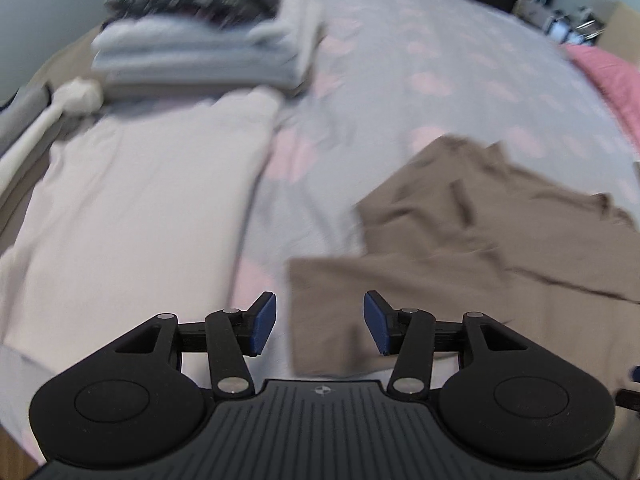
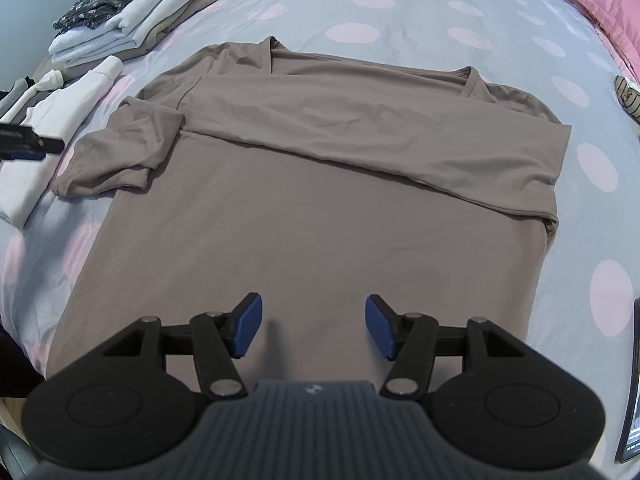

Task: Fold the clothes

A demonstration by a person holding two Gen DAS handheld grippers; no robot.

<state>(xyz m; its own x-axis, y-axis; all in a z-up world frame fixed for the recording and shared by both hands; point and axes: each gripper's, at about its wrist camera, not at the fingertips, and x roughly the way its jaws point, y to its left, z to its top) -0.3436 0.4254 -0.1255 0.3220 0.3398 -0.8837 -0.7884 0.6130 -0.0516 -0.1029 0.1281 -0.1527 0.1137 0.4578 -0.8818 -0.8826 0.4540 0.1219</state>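
Taupe shirt (image 2: pixel 304 208) flat on dotted bedsheet (image 2: pixel 400 12), far part folded over

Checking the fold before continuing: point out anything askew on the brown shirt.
The brown shirt has one sleeve sticking out at its left side, crumpled and not tucked in. The folded-over band runs slanted, not square. Nothing looks damaged.

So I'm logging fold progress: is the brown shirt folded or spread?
Partly folded: the brown shirt has one side flap turned over across its body; the rest lies flat.
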